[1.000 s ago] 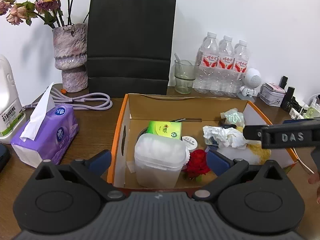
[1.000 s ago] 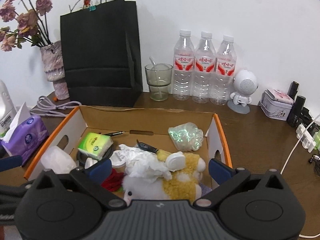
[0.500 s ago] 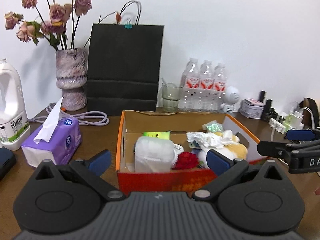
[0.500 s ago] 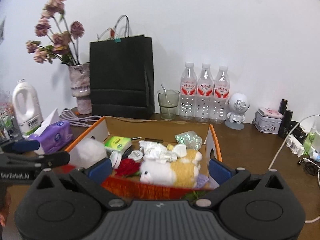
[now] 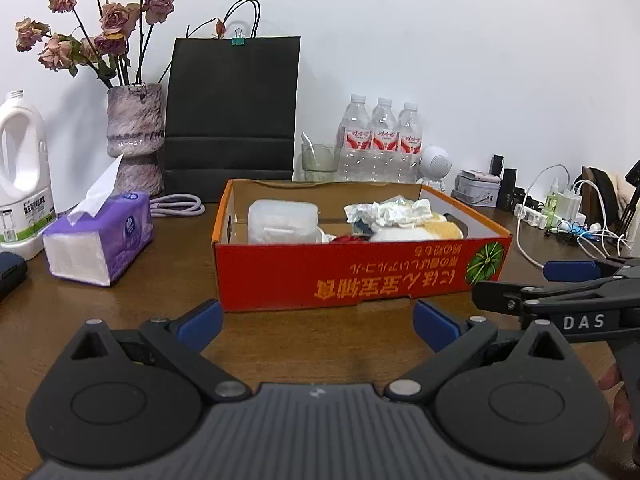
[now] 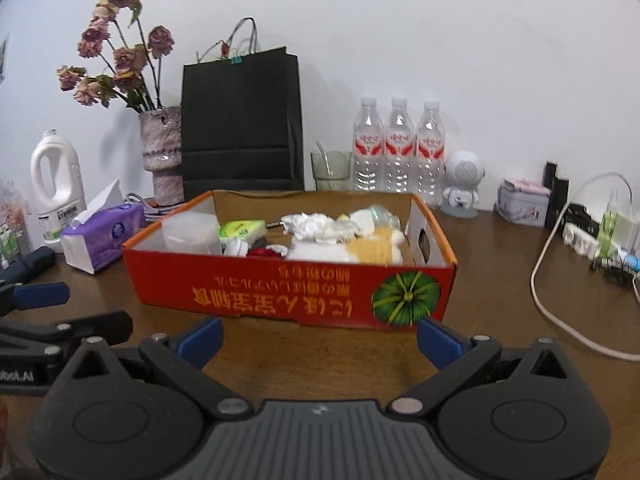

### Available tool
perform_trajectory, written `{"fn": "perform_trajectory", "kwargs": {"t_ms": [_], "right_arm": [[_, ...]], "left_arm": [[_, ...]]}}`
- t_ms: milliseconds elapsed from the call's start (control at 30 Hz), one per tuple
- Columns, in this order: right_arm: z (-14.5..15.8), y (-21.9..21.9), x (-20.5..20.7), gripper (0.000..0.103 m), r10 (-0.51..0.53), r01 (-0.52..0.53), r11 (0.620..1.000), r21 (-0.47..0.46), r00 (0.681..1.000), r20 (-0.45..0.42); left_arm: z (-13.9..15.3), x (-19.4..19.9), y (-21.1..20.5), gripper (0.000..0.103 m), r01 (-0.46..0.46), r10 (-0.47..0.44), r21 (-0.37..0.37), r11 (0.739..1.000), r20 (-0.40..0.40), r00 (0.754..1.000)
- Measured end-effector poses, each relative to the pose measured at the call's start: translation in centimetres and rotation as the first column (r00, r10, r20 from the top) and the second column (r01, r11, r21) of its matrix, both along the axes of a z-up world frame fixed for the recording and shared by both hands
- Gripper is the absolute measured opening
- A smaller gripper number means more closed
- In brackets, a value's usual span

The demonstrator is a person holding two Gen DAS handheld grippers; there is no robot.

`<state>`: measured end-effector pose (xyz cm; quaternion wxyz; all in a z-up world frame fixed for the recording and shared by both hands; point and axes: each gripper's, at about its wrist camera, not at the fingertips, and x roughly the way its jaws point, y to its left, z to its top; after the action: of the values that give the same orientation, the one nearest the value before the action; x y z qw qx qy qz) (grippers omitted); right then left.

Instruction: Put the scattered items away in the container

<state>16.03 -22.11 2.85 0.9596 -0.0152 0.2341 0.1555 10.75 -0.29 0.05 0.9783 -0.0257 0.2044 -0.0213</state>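
Both grippers drawn back from the filled box

Pulled away since a second ago, when they hung right over the open top, both grippers now sit low in front of the cardboard box (image 5: 360, 276), whose red front wall with its upside-down printing faces the cameras. The left gripper (image 5: 318, 322) has its blue-tipped fingers spread wide apart with nothing between them; the right gripper (image 6: 320, 338) is equally wide and empty, just beside the left one over the brown surface (image 5: 120, 320). Inside the box lie a clear plastic tub (image 5: 282, 222), crumpled white paper (image 5: 386, 212), a yellow-and-white plush toy (image 6: 352, 250), a green packet (image 6: 242, 229) and something red (image 6: 262, 252) too hidden to name. A purple tissue pack (image 5: 102, 240) stands apart to the box's left. Three water bottles (image 6: 398, 144), a black paper bag (image 5: 234, 108) and a vase of dried roses (image 5: 136, 136) line the wall behind.
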Motion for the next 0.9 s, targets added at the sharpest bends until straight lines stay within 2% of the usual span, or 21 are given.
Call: {"fn": "perform_trajectory", "kwargs": {"t_ms": [233, 500, 733, 900], "right_arm": [[-1.3, 0.2, -1.0, 0.103, -0.019, 0.019, 1.0, -0.011, 0.998, 0.056], [-1.7, 0.5, -2.0, 0.103, -0.009, 0.013, 1.0, -0.026, 0.991, 0.13], [-1.6, 0.9, -2.5, 0.103, -0.02, 0.028, 0.999, -0.046, 0.985, 0.17], [-1.5, 0.7, -2.6, 0.103, -0.02, 0.027, 0.999, -0.038, 0.985, 0.169]], "left_arm": [[-1.0, -1.3, -0.9, 0.103, -0.019, 0.013, 0.059, 0.998, 0.093, 0.996], [-1.1, -1.6, -0.7, 0.103, -0.042, 0.036, 0.049, 0.998, 0.107, 0.994], [-0.9, -2.9, -2.6, 0.103, -0.045, 0.014, 0.158, 0.986, 0.194, 0.981], [-0.9, -2.9, -2.7, 0.103, -0.045, 0.013, 0.162, 0.986, 0.195, 0.981]]}}
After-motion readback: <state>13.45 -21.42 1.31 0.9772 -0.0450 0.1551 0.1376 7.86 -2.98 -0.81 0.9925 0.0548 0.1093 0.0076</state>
